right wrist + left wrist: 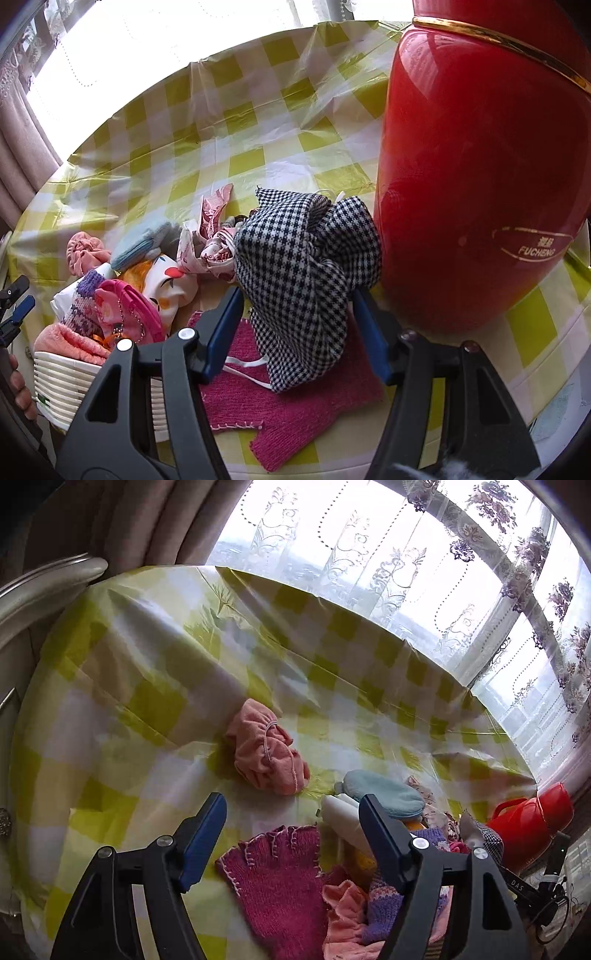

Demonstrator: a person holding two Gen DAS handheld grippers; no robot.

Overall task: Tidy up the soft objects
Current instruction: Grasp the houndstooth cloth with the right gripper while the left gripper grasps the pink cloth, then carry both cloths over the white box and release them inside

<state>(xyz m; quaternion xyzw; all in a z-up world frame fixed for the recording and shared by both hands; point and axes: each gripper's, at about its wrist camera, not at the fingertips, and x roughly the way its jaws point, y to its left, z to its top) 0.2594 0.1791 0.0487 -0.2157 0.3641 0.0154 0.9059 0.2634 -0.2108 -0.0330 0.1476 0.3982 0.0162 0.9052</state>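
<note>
— Black arms of the left claw (291,834) sit closest in the left view. Its blue fingers are spread wide with nothing in them. Under them lies a dark pink knit glove (277,882).

— What is it all on?

— On a desk with a shiny yellow and white checked cloth (147,672). A peach scrunched cloth (267,751) lies alone in the middle. Lace curtains (388,561) hang behind.

— And the right view?

— Up close, the right claw (299,328) is partly open. A black and white checked cloth (306,251) lies between its fingers, which do not squeeze it. A white basket (66,384) at the left is full of soft things. A red flask (476,177) says FUCHENG in gold.
</note>
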